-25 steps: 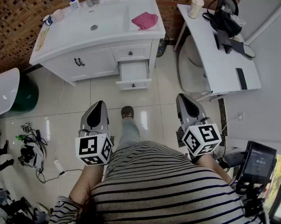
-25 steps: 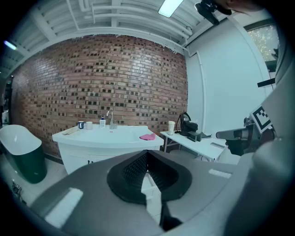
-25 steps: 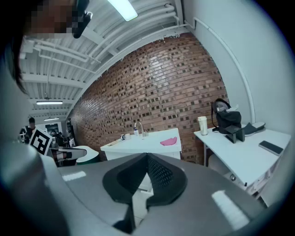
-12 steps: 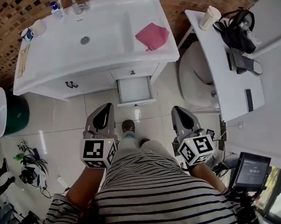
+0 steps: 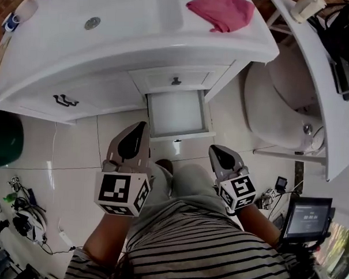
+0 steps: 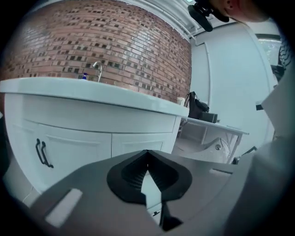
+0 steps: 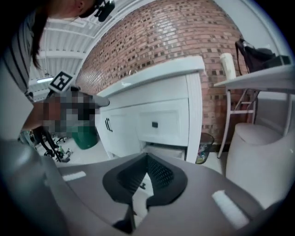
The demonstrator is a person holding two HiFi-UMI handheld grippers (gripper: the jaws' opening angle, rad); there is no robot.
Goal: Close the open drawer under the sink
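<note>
The white vanity (image 5: 78, 88) under the sink has its lower right drawer (image 5: 175, 112) pulled out, showing a bare white inside; its front with a dark knob (image 5: 175, 141) faces me. The drawer above it is closed. My left gripper (image 5: 141, 125) is shut and holds nothing, its tip just left of the open drawer's front corner. My right gripper (image 5: 212, 148) is also shut and holds nothing, a little right of and below the drawer front. In the right gripper view the open drawer (image 7: 165, 150) shows just beyond the right gripper (image 7: 147, 156). The left gripper (image 6: 147, 154) points at the cabinet face.
A pink cloth (image 5: 222, 10) lies on the sink top. A white toilet (image 5: 283, 106) and a white side table (image 5: 333, 85) stand to the right. A green bin (image 5: 2, 141) is at the left, cables (image 5: 21, 219) lie on the tiled floor, and a screen (image 5: 307, 217) sits lower right.
The person has stepped toward the vanity. Both grippers, still shut, have moved from well back on the floor up to the front of the open drawer.
</note>
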